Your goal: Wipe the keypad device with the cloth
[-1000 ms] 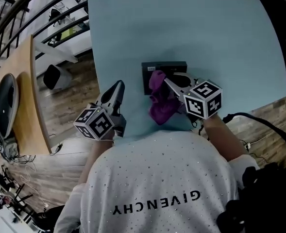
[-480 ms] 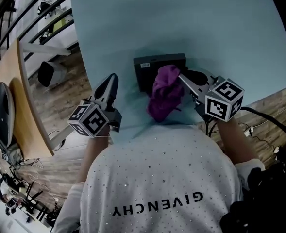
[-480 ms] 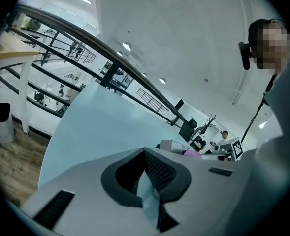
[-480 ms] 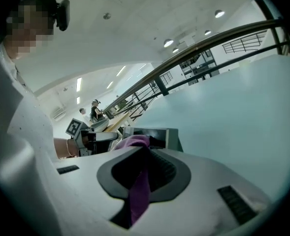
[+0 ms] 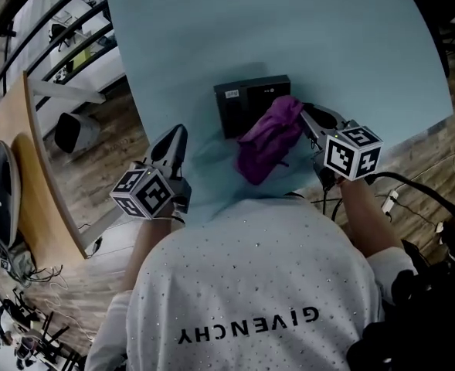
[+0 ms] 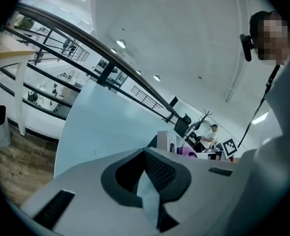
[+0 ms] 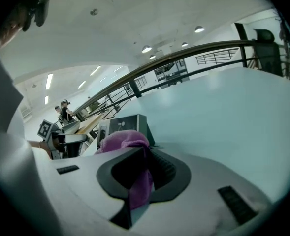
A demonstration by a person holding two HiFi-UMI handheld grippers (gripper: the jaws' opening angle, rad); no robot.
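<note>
The black keypad device (image 5: 250, 103) lies on the light blue table (image 5: 289, 29), near its front edge. A purple cloth (image 5: 269, 139) drapes from the device's right front corner down onto the table. My right gripper (image 5: 306, 117) comes in from the right and is shut on the cloth's upper end; the right gripper view shows the cloth (image 7: 123, 138) pinched in the right gripper (image 7: 144, 152), with the device (image 7: 130, 123) just behind. My left gripper (image 5: 175, 139) hovers left of the device, shut and holding nothing. The left gripper view shows the device (image 6: 165, 140) and cloth (image 6: 186, 152) ahead, past the left gripper (image 6: 145, 154).
The table's left edge runs just beside my left gripper, with wooden floor below. A wooden desk (image 5: 38, 176) and a black railing (image 5: 49, 33) stand further left. Cables (image 5: 412, 192) trail on the floor at the right. Another person (image 6: 213, 132) stands far off.
My right gripper has drawn the cloth to the right across the device, uncovering more of its top. The left gripper has stayed about where it was.
</note>
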